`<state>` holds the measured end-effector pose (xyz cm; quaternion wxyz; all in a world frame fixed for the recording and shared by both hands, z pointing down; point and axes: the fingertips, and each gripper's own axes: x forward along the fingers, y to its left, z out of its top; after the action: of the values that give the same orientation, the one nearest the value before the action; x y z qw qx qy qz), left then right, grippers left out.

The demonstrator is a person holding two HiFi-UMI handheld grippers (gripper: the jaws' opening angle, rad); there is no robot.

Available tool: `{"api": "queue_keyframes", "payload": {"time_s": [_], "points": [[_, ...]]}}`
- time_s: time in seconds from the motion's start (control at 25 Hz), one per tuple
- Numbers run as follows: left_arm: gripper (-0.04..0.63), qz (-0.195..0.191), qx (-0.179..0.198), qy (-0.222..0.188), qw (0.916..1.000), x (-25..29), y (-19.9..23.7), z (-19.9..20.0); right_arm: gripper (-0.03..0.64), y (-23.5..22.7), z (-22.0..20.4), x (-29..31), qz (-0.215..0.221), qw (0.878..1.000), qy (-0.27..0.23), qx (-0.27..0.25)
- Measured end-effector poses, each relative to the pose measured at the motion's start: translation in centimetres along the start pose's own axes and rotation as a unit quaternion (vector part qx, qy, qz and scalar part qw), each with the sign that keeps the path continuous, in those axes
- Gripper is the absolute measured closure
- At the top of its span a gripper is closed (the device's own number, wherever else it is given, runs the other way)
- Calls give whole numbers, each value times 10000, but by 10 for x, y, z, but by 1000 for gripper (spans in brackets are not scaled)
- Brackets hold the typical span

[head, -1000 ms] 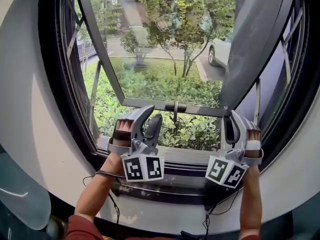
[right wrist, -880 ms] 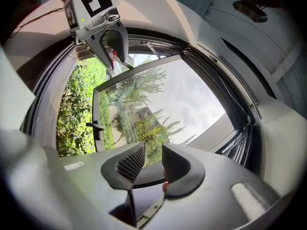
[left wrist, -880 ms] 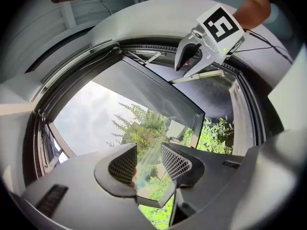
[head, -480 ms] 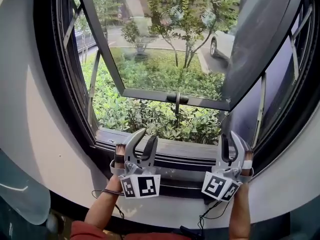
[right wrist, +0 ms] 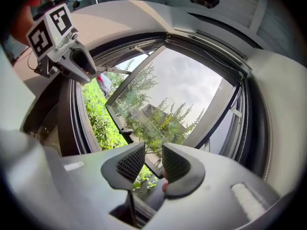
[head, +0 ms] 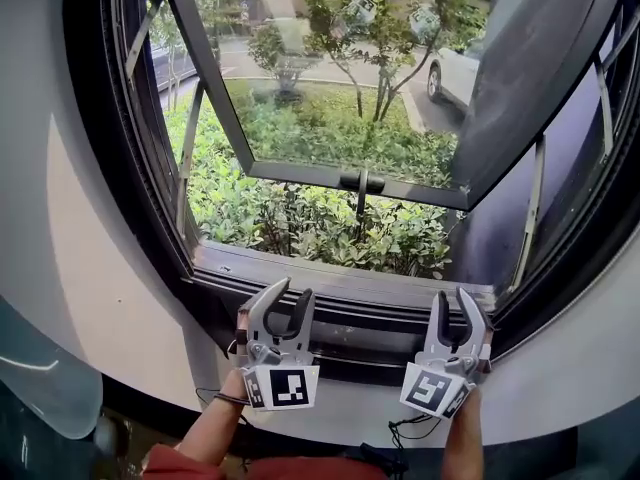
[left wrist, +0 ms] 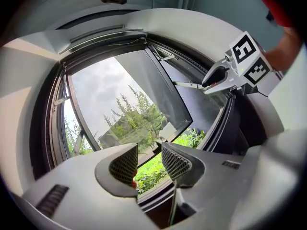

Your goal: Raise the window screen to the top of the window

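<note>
Window screen: no mesh can be made out across the opening in any view. I cannot tell whether it is gathered at the top of the frame or tucked into the dark bottom rail (head: 350, 313) that runs just beyond both sets of jaw tips.

Head view: the left gripper (head: 292, 296) and right gripper (head: 453, 298) point upward side by side, well apart from each other. The jaws of each are spread and hold nothing. Just past the tips lies the pale sill (head: 300, 266), then green shrubs (head: 300, 223). Farther out is the glass sash (head: 340, 88), swung outward, with its handle (head: 362, 181) ahead of the space between the two grippers.

Left gripper view: the ribbed pads stand apart, with only greenery and the frame edge showing in the gap. The other gripper hangs up and to the right of the jaws.

Right gripper view: the pads are parted here too, with nothing between them, and the open sash lies straight beyond the gap.

A second ago both grippers were level with the sill, their tips overlapping the opening. Half a second ago they were lower, and now the tips stop at the rail. The jaw spacing looks unchanged. I judge the hands are dropping away from the frame, not closing on anything, so no lifting is under way.
</note>
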<state>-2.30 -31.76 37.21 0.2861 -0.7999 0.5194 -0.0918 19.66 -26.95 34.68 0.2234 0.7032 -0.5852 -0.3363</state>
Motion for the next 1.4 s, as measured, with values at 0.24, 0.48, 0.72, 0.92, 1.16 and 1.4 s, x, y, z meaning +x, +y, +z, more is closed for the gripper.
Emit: {"api": "queue_keyframes", "payload": {"time_s": [0.24,0.48,0.72,0.92,1.16,1.4], "points": [[452,-112,-623,179,9978,-20,-15,-18,497,19,-10,-18,251,9969,181,719],[451,-304,-1377,366,9893,-38,-31,-32,497,35,-13,-36,386,9879,95,1501],[451,-409,-2266,214,9729,-55,-38,-34,497,48,-21,-56,417,9697,7,2406],[453,-415,-2644,192,9633,-68,-46,-37,497,58,-30,-69,474,9481,-39,3145],[453,-569,-2698,273,9608,-77,-56,-44,499,67,-37,-73,621,9499,47,3064],[462,-460,-2682,296,9618,-78,-50,-46,499,67,-33,-74,624,9515,27,3014]]}}
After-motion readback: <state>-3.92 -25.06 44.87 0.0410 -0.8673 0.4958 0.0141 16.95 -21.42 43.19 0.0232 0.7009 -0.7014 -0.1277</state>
